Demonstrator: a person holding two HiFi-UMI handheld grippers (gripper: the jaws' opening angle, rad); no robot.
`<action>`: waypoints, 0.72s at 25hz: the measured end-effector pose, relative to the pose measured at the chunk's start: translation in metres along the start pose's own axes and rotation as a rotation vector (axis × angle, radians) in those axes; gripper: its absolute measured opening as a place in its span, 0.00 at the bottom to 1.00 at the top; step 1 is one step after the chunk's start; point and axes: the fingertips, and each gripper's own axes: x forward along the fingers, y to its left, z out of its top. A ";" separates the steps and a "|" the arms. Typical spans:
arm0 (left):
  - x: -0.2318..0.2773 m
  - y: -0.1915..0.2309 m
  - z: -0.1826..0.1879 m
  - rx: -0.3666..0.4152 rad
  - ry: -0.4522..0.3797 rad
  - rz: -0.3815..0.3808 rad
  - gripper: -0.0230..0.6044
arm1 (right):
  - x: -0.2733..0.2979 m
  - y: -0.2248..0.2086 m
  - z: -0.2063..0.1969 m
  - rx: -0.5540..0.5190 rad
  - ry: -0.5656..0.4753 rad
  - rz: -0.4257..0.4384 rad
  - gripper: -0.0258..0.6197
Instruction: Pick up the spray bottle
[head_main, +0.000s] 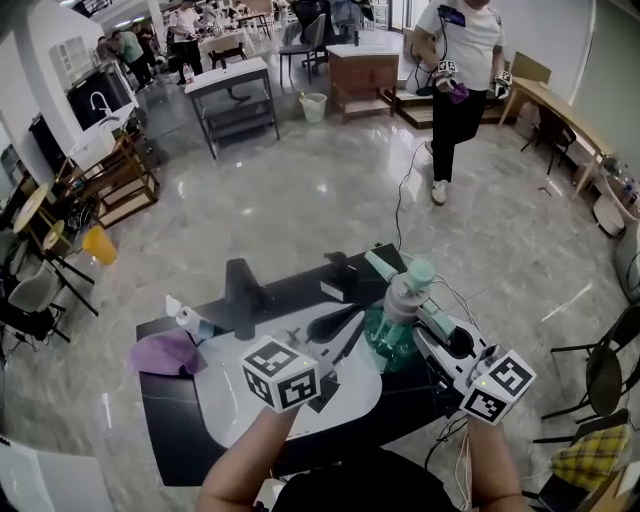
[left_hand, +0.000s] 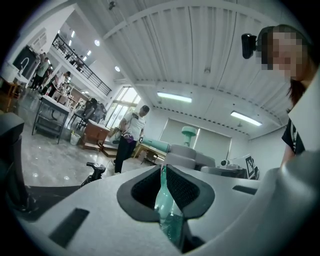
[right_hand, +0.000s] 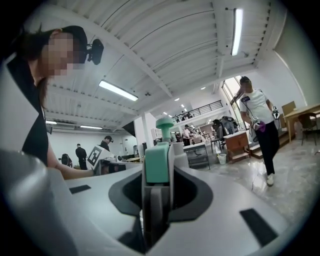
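Your left gripper (left_hand: 167, 186) has its jaws nearly together, pinching the bottle's (left_hand: 163, 202) thin green body between the pads. Your right gripper (right_hand: 157, 196) is closed partway on the bottle's sprayer head, the teal piece standing right between its jaws. From above, the bottle (head_main: 398, 322) stands upright between the two grippers, left (head_main: 352, 336) and right (head_main: 428, 318), above the table (head_main: 170, 400). A purple cloth (head_main: 165, 352) lies off to the left gripper's outer side. Well beyond both, a person (head_main: 456, 70) stands on the floor.
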 end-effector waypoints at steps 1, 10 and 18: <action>-0.001 0.001 0.001 -0.001 -0.003 0.000 0.05 | 0.000 0.004 -0.001 -0.007 -0.001 0.017 0.16; -0.017 0.007 0.020 -0.020 -0.090 0.035 0.05 | 0.000 0.045 0.005 -0.045 -0.021 0.167 0.16; -0.029 0.001 0.031 0.019 -0.102 0.001 0.05 | 0.003 0.063 0.005 -0.053 -0.015 0.226 0.16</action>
